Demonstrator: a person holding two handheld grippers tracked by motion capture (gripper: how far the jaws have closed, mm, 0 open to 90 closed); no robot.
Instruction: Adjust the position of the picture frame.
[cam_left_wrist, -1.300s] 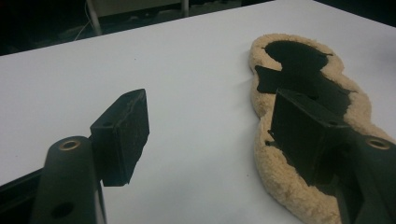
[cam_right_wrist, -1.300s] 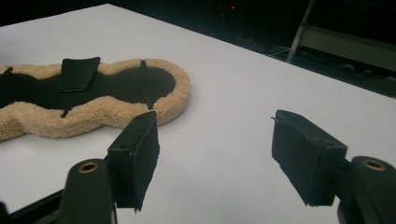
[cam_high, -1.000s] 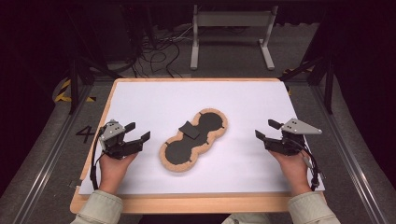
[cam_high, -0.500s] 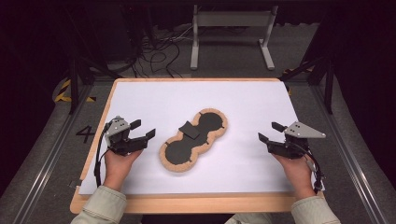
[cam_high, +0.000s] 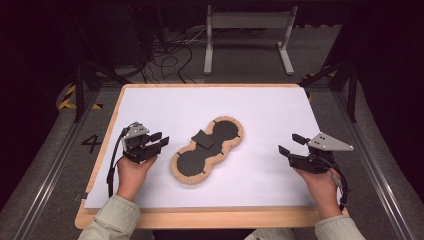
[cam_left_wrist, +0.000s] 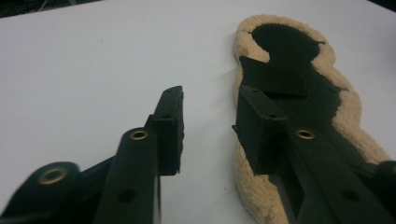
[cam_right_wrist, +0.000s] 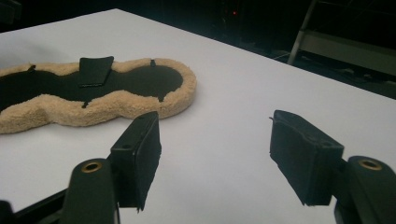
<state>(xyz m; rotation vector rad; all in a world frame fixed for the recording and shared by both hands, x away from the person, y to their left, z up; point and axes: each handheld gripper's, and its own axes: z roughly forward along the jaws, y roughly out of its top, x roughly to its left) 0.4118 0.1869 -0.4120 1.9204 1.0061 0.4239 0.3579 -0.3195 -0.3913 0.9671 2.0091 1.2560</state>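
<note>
A peanut-shaped black pad with a tan fleece rim (cam_high: 225, 150) lies flat at the middle of the white sheet, a small black flap (cam_high: 202, 139) across its waist. My left gripper (cam_high: 161, 140) hovers just left of the pad's near lobe and points at it. Its jaws have just been closing; they are still apart, with nothing between them. In the left gripper view the fleece rim (cam_left_wrist: 348, 123) runs behind the right jaw of the left gripper (cam_left_wrist: 210, 100). My right gripper (cam_high: 288, 143) stands open, well to the right of the pad (cam_right_wrist: 116, 100), and holds nothing.
The white sheet (cam_high: 270, 110) covers a wooden board (cam_high: 210, 219) whose edge shows at the front. Behind the table stand a grey metal frame (cam_high: 247, 20) and loose cables (cam_high: 165, 65) on the floor. A dark rail runs along each side.
The left gripper has moved right, closer to the pad, and its jaws stand narrower than before. The right gripper has stayed about where it was.
</note>
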